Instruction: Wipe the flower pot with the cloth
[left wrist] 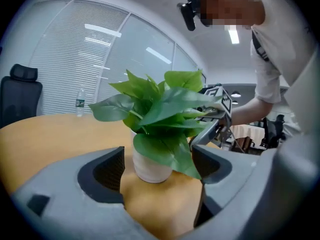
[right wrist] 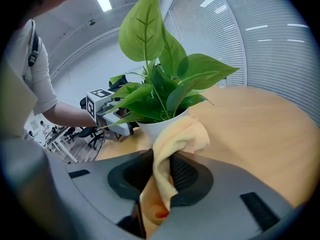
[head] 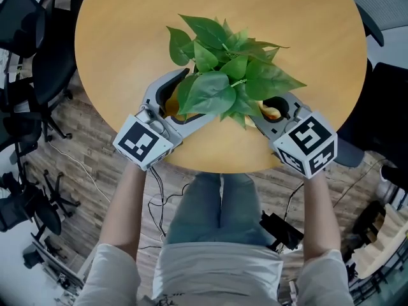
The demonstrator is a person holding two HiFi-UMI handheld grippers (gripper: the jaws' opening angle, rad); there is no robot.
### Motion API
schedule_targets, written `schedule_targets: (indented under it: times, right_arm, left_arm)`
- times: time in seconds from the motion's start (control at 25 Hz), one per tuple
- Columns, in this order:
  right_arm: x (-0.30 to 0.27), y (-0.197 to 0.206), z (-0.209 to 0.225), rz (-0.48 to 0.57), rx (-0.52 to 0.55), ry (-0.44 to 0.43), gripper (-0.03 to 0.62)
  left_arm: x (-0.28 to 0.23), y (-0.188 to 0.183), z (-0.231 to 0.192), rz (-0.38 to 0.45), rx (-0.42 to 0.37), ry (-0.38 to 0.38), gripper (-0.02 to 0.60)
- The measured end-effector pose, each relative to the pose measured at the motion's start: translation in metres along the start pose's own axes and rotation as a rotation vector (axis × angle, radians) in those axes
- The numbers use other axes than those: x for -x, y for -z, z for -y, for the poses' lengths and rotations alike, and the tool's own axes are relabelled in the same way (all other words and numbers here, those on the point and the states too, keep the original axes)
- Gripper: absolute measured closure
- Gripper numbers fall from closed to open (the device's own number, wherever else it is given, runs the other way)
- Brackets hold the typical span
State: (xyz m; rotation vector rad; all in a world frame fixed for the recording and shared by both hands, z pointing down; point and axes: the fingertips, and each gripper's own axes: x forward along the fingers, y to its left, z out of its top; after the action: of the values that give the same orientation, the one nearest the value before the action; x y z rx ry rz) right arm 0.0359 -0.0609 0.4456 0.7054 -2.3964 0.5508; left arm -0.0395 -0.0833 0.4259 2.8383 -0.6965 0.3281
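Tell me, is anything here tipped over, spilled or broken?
Nothing stands out. The flower pot stands upright on the table, its leaves intact. The cloth, pinched in the jaws of the right gripper, rests against it; the left gripper is open.

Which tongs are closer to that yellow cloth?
Right. The right tongs are shut on the cloth, held against the pot; the left tongs stand open on the pot's other side, clear of the cloth.

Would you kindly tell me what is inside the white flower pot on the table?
A green leafy plant grows out of the flower pot. Its leaves cover the pot's mouth in every view, so any soil inside cannot be seen.
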Motion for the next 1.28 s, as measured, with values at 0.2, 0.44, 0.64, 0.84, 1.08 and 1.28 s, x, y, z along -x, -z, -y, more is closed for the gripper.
schedule_targets:
  times: [0.2,0.44,0.64,0.84,1.08,1.28]
  right_arm:
    - [0.0,0.0,-0.001,-0.007,0.0,-0.007,0.51]
    - [0.007,0.0,0.004,-0.012,0.005,0.004,0.51]
    - [0.014,-0.005,0.031,-0.03,0.026,0.05,0.51]
    - [0.009,-0.019,0.046,-0.047,0.074,0.056,0.51]
    - [-0.002,-0.031,0.036,-0.046,0.139,0.03,0.51]
    - [-0.002,-0.03,0.032,-0.054,0.153,0.027,0.51]
  left_arm:
    - [-0.011,-0.012,-0.003,0.018,-0.038,0.115,0.143]
    - [-0.02,-0.017,0.0,0.021,-0.047,0.15,0.149]
    - [-0.02,-0.016,-0.001,0.015,-0.048,0.152,0.152]
    - [-0.02,-0.017,0.0,0.017,-0.045,0.147,0.155]
    - [-0.019,-0.015,0.0,0.006,-0.042,0.125,0.156]
    - [-0.019,-0.014,-0.001,-0.006,-0.035,0.092,0.156]
